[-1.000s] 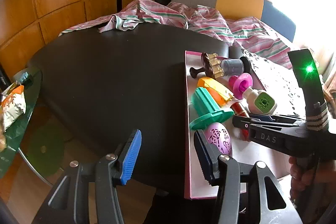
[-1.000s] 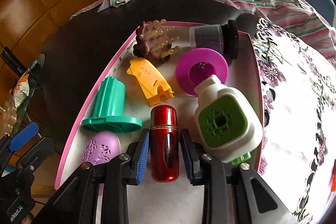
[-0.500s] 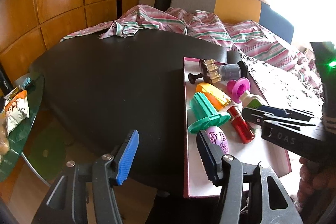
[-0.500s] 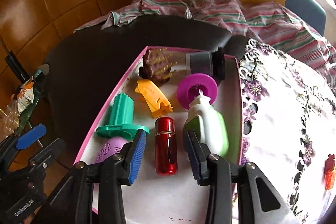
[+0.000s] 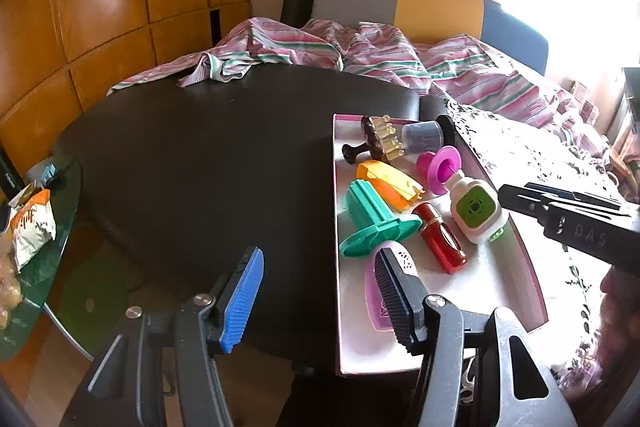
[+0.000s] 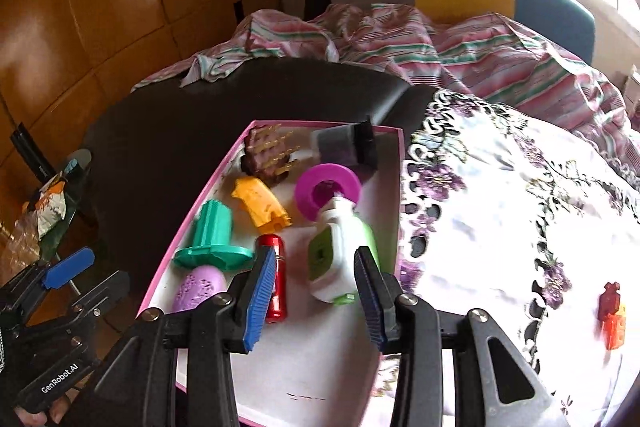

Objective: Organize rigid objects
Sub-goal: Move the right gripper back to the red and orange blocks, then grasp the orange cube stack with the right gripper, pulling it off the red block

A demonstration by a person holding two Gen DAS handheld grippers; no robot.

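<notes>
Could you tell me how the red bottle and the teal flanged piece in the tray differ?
The red bottle is glossy and a plain cylinder; the teal flanged piece is matte with a ribbed stem flaring into a wide disc. The bottle is slimmer, the teal piece bulkier. Both lie on their sides in the pink-rimmed tray, side by side.

The right gripper [image 6: 316, 291], clamped around the red bottle [image 6: 276, 277] a second ago, now hangs empty above the pink tray [image 6: 200, 203], jaws parted, the bottle lying loose beside the white-and-green punch [image 6: 340, 259].
</notes>
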